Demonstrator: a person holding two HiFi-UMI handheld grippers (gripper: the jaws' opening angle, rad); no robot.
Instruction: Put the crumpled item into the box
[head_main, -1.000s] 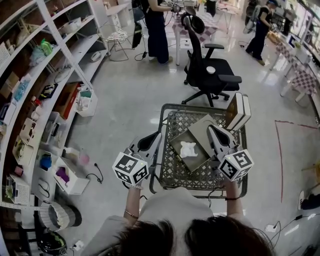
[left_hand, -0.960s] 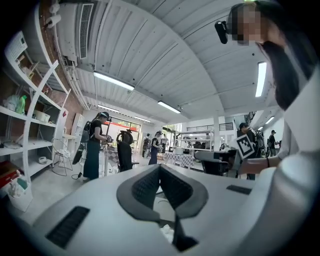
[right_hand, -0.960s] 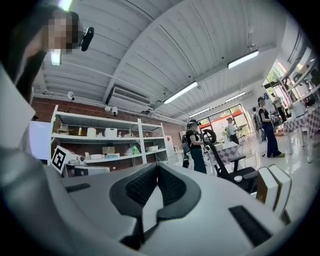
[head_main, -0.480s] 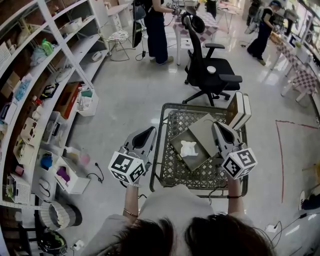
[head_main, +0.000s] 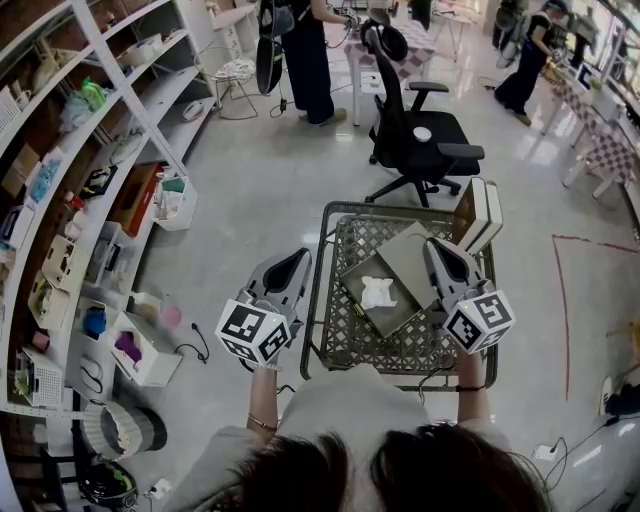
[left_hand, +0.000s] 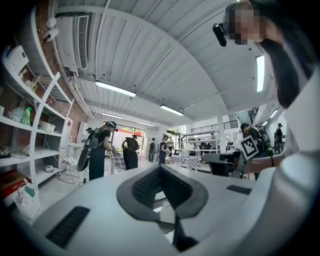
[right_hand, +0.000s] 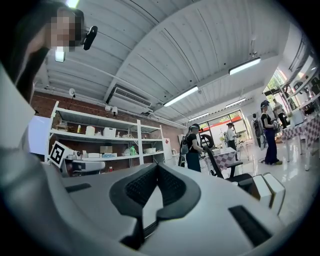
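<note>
Left gripper has its jaws together with nothing between them, and it hangs outside the rim of the wire-mesh cart, at the cart's 9 o'clock. The right gripper is likewise closed and empty, above the cart at 3 o'clock of the open cardboard box. Only the head view shows that box, with the crumpled white item lying inside it. Both gripper views look level over the room instead: the left gripper faces people standing at tables, and the right gripper faces wall shelves. A black office chair stands at the cart's 12 o'clock on a glossy grey floor.
</note>
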